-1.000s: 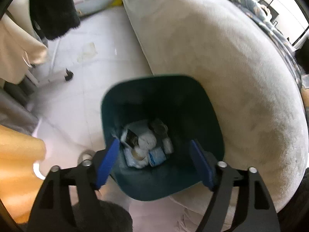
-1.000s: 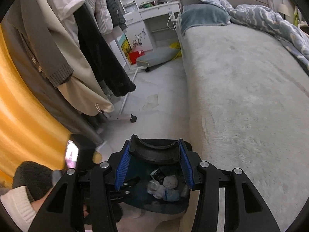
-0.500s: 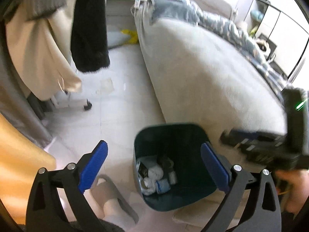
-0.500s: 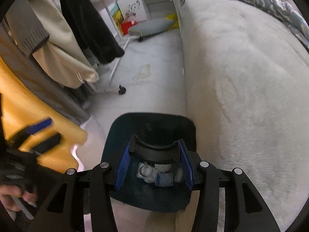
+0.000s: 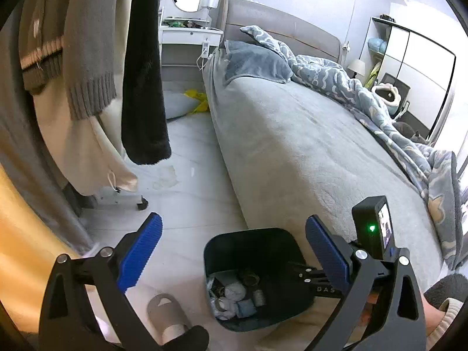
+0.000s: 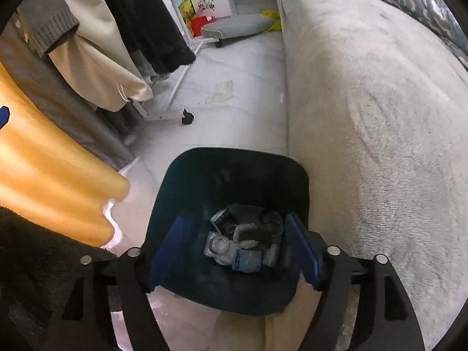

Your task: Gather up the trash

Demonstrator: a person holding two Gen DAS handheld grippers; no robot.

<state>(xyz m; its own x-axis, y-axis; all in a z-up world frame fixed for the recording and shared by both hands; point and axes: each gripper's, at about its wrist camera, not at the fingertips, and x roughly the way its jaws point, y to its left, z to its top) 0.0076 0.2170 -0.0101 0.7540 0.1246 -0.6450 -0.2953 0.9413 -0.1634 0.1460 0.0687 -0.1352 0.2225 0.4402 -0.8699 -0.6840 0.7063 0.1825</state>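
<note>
The trash (image 6: 239,245), light, soft crumpled wrappers best pinched at a fold, lies in the dark bin (image 6: 234,172) at 6 o'clock, under the right claw (image 6: 234,251), whose jaws have just been opening with nothing between them, while the left claw (image 5: 234,251) gapes wide and empty.

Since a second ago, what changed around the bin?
The right gripper let go of a black curved piece: its jaws have just opened and stand empty over the bin. The left gripper opened wide and drew back from the bin. Bin, trash and bed stayed put.
</note>
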